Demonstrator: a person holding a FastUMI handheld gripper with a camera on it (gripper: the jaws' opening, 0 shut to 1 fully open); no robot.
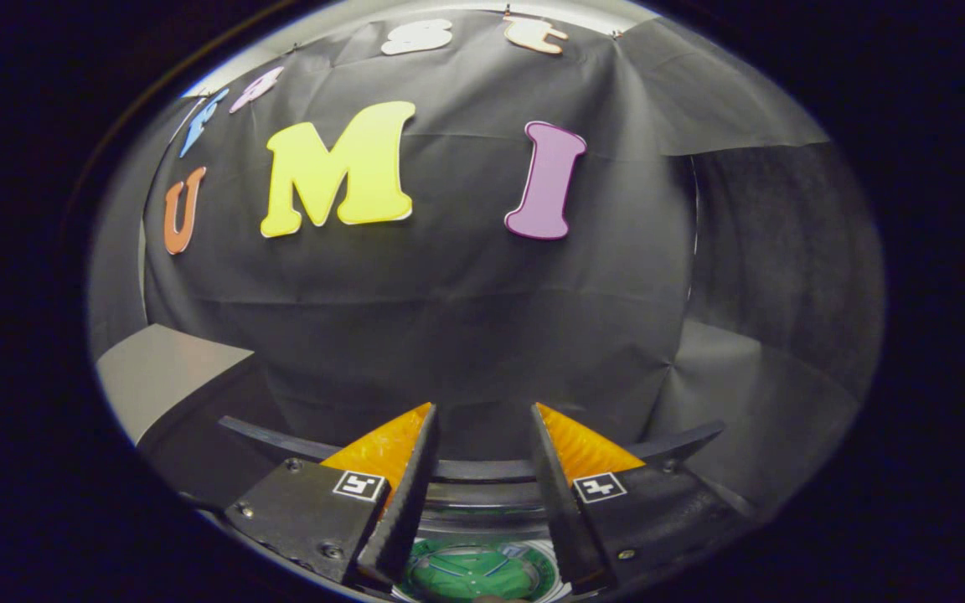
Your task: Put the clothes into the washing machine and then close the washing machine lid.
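**Gripper poised over the open washer, nothing in its grasp**

The black cloth wall (449, 318) takes up most of what lies ahead, from nine o'clock round to three, so the gripper points nearly level at the back of the booth, not down into the machine. At eight o'clock a pale grey surface (166, 368) juts in beside the wall; what it belongs to is unclear.

Below that, the washing machine (482, 471) lies at six o'clock, its dark curved rim sweeping from seven o'clock to five behind the fingers. The lid is not over the opening, which suits loading from above. Down between the fingers, the drum floor (474, 574) shows as a green disc inside a pale ring. No clothes can be made out in the part of the drum that shows, and none appear elsewhere, so where they are cannot be told.

The gripper (483, 414) hangs just above the opening, tilted so the drum sits under the fingers' roots and the tips reach past the far rim toward the wall. Its fingers stand apart, with only the wall showing in the gap: released, grasping nothing.
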